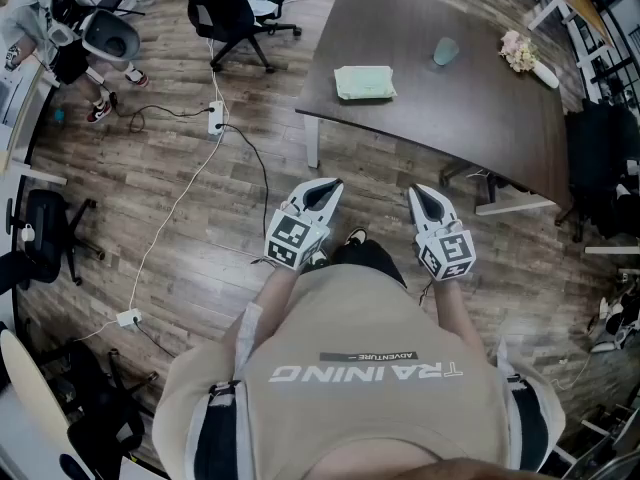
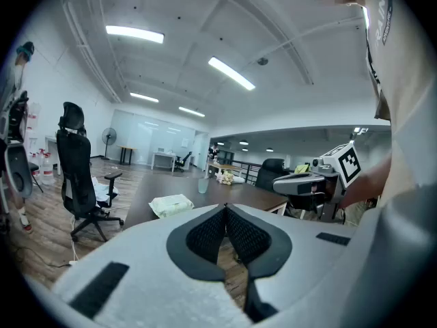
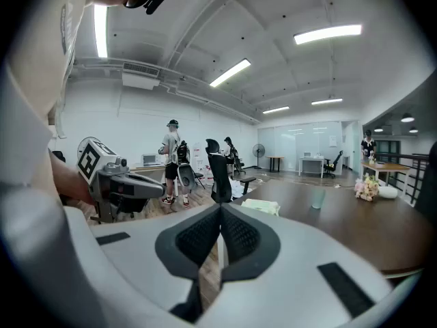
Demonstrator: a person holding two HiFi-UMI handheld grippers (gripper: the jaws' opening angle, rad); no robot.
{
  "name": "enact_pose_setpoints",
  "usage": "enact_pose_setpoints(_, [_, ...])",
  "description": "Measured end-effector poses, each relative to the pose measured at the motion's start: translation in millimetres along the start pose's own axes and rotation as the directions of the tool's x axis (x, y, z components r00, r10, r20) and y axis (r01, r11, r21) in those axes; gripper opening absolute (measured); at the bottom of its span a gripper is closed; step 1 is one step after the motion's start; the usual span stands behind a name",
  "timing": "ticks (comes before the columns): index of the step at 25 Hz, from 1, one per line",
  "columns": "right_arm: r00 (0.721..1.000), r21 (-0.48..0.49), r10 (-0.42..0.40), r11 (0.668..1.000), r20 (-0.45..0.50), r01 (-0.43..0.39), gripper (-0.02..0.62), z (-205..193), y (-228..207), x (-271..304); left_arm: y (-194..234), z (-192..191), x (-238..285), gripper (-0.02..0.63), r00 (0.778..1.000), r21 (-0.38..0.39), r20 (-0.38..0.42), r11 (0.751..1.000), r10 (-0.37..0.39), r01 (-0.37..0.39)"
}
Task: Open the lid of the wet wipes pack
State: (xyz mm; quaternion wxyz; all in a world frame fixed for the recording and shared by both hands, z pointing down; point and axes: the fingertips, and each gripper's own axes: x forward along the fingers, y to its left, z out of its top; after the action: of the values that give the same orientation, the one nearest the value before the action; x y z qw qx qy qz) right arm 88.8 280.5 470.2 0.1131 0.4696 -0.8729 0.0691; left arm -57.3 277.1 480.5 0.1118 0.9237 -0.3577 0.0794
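Observation:
A pale green wet wipes pack (image 1: 364,83) lies flat on the dark brown table (image 1: 470,118), near its left end. It also shows as a light bundle in the left gripper view (image 2: 171,205) and the right gripper view (image 3: 262,206). Both grippers hang over the floor in front of the person, well short of the table. My left gripper (image 1: 327,190) is shut and holds nothing, its black pads (image 2: 239,236) meeting at the tip. My right gripper (image 1: 424,197) is shut and empty too, pads (image 3: 237,234) pressed together.
On the table stand a translucent cup (image 1: 446,51) and a bunch of flowers (image 1: 520,51). A black office chair (image 1: 230,13) stands left of the table. White cables and a power strip (image 1: 216,118) run across the wood floor. Another person (image 1: 40,28) sits far left.

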Motion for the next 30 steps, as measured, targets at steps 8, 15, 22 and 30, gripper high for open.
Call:
enact_pose_setpoints(8, [1.0, -0.002, -0.024, 1.0, -0.017, 0.024, 0.014, 12, -2, 26, 14, 6, -6, 0.009, 0.999, 0.007, -0.004, 0.999, -0.036, 0.036])
enact_pose_setpoints(15, [0.999, 0.001, -0.03, 1.0, -0.041, 0.03, 0.014, 12, -6, 46, 35, -1, 14, 0.009, 0.999, -0.04, -0.019, 0.998, -0.048, 0.047])
enact_pose_setpoints(22, [0.995, 0.049, -0.007, 0.999, -0.095, 0.012, 0.014, -6, -29, 70, 53, 7, 45, 0.009, 0.999, -0.046, -0.026, 0.998, -0.038, 0.036])
enact_pose_setpoints(30, [0.996, 0.097, 0.057, 0.994, -0.067, -0.05, 0.015, 0, -71, 146, 130, 13, 86, 0.009, 0.992, -0.002, -0.112, 0.998, 0.061, -0.061])
